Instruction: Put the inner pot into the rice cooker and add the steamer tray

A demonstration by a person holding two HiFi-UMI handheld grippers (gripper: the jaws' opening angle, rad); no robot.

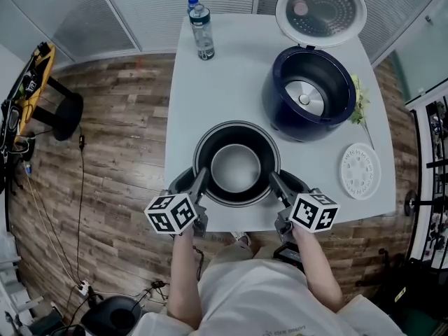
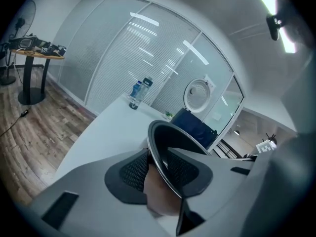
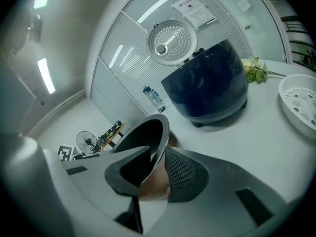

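Jaws of left gripper (image 1: 199, 180) clamp left rim of round dark metal inner pot (image 1: 236, 168); right gripper (image 1: 274, 182) clamps right rim; pot lower centre on white table (image 1: 210, 96); open navy rice cooker (image 1: 308, 93) upper right; white perforated steamer tray (image 1: 359, 171) at right edge.

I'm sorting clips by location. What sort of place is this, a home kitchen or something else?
Probably an office or lab room rather than a kitchen: glass partition walls with blinds all round, a plain white table standing alone on a wood-look floor, and a side stand piled with gear.
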